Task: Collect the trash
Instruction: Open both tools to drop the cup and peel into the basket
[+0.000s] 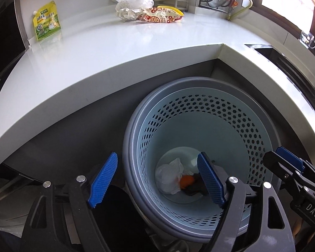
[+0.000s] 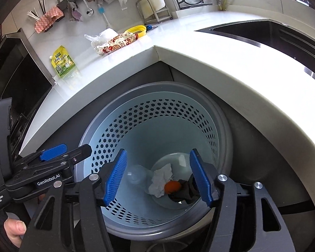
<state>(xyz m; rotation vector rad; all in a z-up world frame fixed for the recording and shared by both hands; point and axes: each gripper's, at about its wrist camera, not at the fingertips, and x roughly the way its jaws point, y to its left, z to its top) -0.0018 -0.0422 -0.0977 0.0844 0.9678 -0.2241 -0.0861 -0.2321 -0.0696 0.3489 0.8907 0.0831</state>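
Above the perforated bin (image 2: 157, 126), both the left gripper (image 1: 157, 180) and right gripper (image 2: 157, 178) hang wide open, empty. Remaining trash, a snack wrapper (image 2: 119, 42) and green pouch (image 2: 64, 62), lies near the counter's (image 2: 199, 48) back edge; reach there next, pinching crumpled folds firmly.

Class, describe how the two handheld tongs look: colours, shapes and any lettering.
Both the left tongs and the right tongs have black frames with triangular cut-outs, silver round bolts and ribbed blue pads. The left body, seen from the right wrist, reads "GenRobot.AI" and "Data Acquisition System".
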